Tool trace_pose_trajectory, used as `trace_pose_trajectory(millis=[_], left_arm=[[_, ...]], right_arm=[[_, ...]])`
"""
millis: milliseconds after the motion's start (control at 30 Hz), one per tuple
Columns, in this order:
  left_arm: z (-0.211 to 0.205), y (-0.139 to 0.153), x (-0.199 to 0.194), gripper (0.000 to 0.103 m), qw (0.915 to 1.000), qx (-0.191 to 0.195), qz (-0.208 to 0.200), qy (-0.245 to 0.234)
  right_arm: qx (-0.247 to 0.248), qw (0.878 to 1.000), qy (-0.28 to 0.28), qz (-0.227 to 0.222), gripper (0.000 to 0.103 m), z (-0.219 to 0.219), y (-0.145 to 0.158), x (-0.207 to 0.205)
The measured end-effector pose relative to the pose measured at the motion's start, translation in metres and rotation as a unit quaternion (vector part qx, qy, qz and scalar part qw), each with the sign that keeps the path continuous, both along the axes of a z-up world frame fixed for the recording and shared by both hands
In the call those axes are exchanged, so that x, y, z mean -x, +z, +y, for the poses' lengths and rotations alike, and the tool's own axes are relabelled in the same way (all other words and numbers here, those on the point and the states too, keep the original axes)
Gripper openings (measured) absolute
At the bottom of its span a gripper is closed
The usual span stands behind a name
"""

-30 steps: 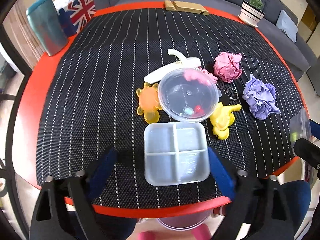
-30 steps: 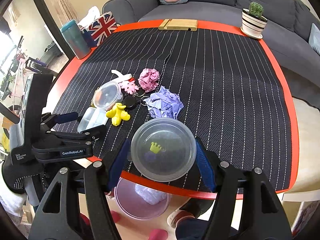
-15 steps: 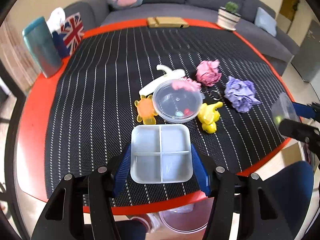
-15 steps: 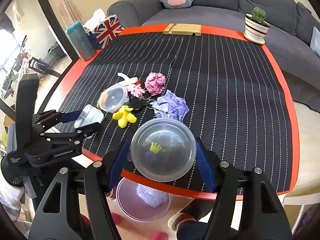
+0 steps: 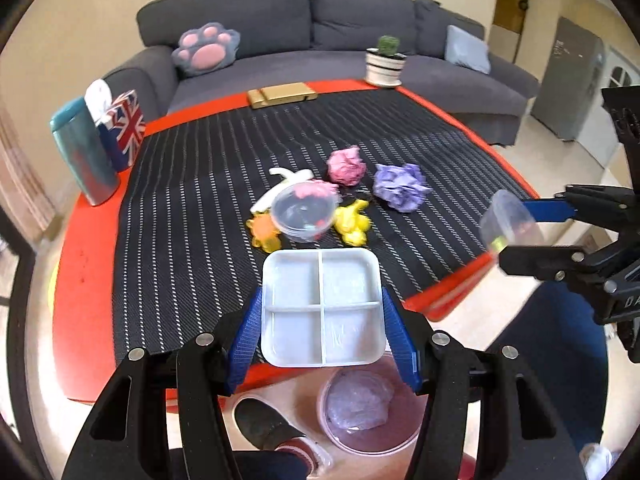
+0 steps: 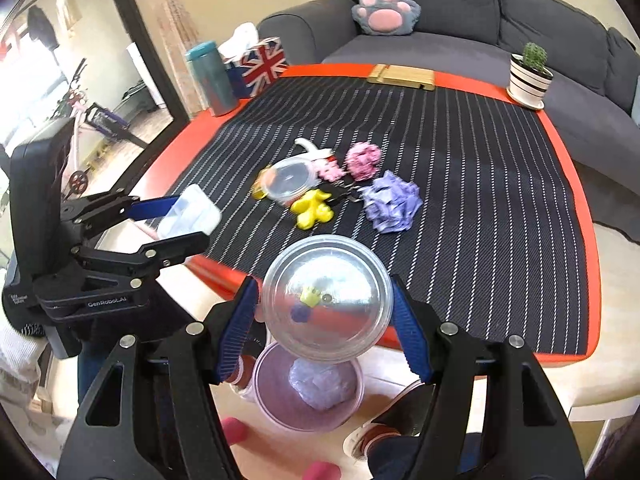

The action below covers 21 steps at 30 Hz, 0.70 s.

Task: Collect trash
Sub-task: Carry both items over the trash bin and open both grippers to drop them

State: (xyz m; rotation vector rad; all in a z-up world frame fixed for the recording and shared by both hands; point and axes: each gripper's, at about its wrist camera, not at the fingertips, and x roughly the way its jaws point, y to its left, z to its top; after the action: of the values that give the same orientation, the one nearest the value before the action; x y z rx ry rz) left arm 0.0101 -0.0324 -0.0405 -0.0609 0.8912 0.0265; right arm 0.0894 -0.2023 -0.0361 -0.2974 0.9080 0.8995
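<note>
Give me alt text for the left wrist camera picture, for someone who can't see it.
The left gripper holds a white four-compartment tray above a pink bin on the floor, beside a red table. On the table lie pink and purple paper balls, small toys and a clear round container.

The left gripper [image 5: 322, 330] sits low centre, clamped on a square tray [image 5: 322, 306]; the right gripper [image 6: 326, 320] likewise grips a round tub [image 6: 326, 304].
</note>
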Motion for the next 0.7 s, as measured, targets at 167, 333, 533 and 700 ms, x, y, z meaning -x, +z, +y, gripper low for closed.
trace_pose_trajectory(millis=[167, 333, 533, 700], left_arm=[[-0.008, 0.001, 0.018, 0.057, 0.9998, 0.012, -0.007, -0.017], [-0.016, -0.001, 0.038, 0.057, 0.9988, 0.028, -0.012, -0.037], [-0.015, -0.003, 0.056, 0.057, 0.9986, 0.037, -0.016, -0.035], [-0.013, -0.007, 0.064, 0.057, 0.9988, 0.039, -0.014, -0.028]], right_arm=[[0.002, 1.000, 0.018, 0.000, 0.065, -0.006, -0.003, 0.025], [0.004, 0.999, 0.034, 0.006, 0.065, -0.010, -0.011, 0.042], [0.008, 0.998, 0.056, 0.019, 0.066, -0.007, -0.027, 0.058], [0.006, 0.998, 0.054, 0.026, 0.083, -0.007, -0.034, 0.062]])
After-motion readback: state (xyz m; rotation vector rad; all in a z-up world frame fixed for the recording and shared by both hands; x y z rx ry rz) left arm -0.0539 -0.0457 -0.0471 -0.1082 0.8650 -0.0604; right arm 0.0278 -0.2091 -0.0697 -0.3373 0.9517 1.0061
